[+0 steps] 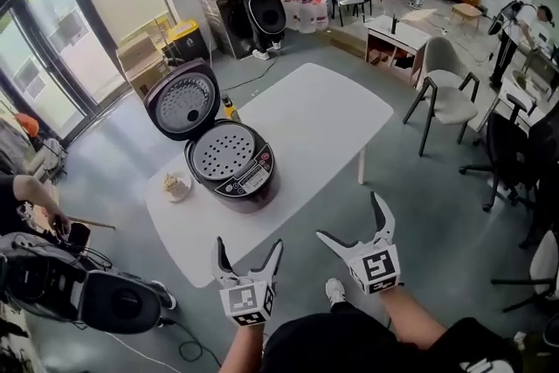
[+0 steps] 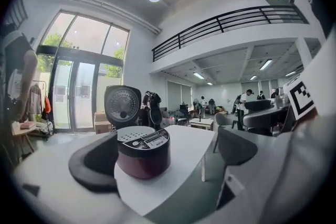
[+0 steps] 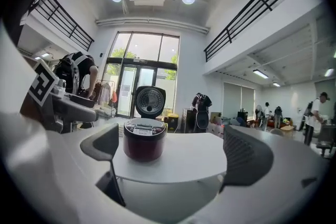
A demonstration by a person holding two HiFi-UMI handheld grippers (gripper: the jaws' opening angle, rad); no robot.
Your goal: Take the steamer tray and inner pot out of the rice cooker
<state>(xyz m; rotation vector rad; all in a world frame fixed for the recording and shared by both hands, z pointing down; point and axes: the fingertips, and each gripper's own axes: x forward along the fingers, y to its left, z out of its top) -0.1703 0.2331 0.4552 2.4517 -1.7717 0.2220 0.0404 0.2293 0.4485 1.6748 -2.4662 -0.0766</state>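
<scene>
table [image 1: 323, 122]: white, rice cooker [image 1: 249, 183] open | floor [image 1: 419, 196]: grey | glass doors [image 1: 52, 57]

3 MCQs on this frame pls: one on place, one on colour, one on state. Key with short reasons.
1. In the head view, where does the rice cooker stand on the table?
A. Toward its left end
B. At its far right end
C. Off it, on the floor

2. What colour is the cooker's body?
A. White
B. Dark red
C. Blue

3. How is the cooker's lid?
A. Shut
B. Taken off and lying flat on the table
C. Swung open and standing up

Key:
1 A: the cooker sits well left of the tabletop's middle.
2 B: both gripper views show a dark red wall under a black top panel.
3 C: the lid's inner face stands behind the steamer tray, which sits in the cooker's mouth.
</scene>
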